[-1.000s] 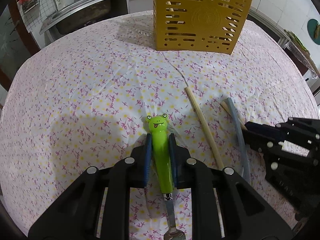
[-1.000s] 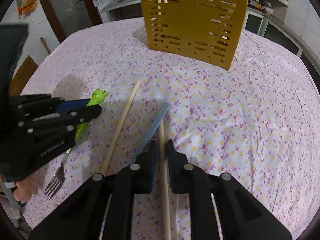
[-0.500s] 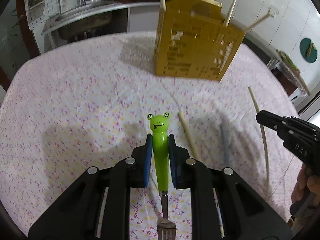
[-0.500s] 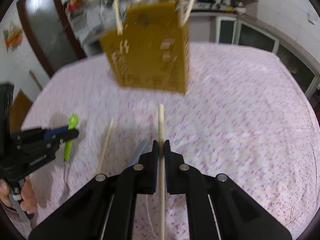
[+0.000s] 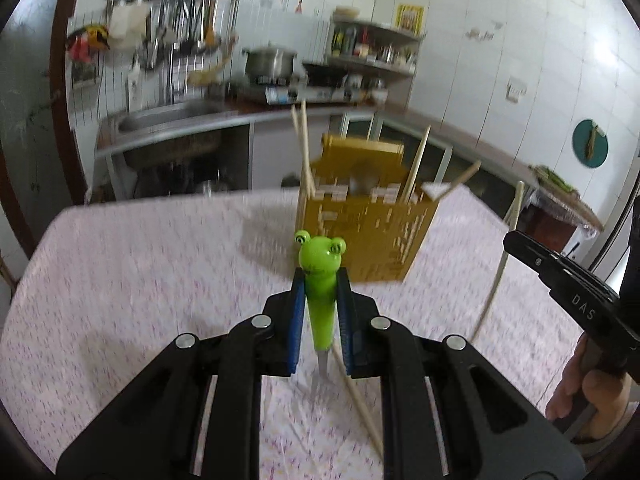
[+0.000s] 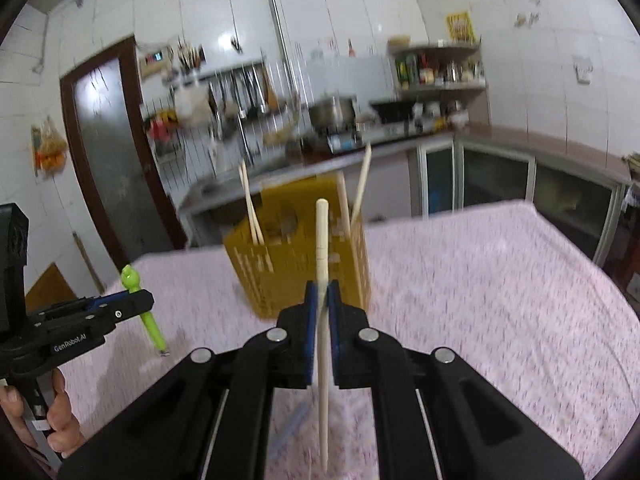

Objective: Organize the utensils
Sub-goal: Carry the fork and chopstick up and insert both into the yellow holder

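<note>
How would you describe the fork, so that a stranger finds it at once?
Start at the yellow holder on the flowered table. In front of it, the left gripper is shut on the fork. Unlike the plain pale chopsticks nearby, its handle is bright green with a frog's head on top.

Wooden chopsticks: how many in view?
6. Four chopsticks stand in the yellow holder, one is held in the right gripper, one lies on the table. The holder may hide more.

Home kitchen, sink (image 5: 168, 114), stove pot (image 5: 269, 61), spice shelf (image 6: 438, 70)
</note>
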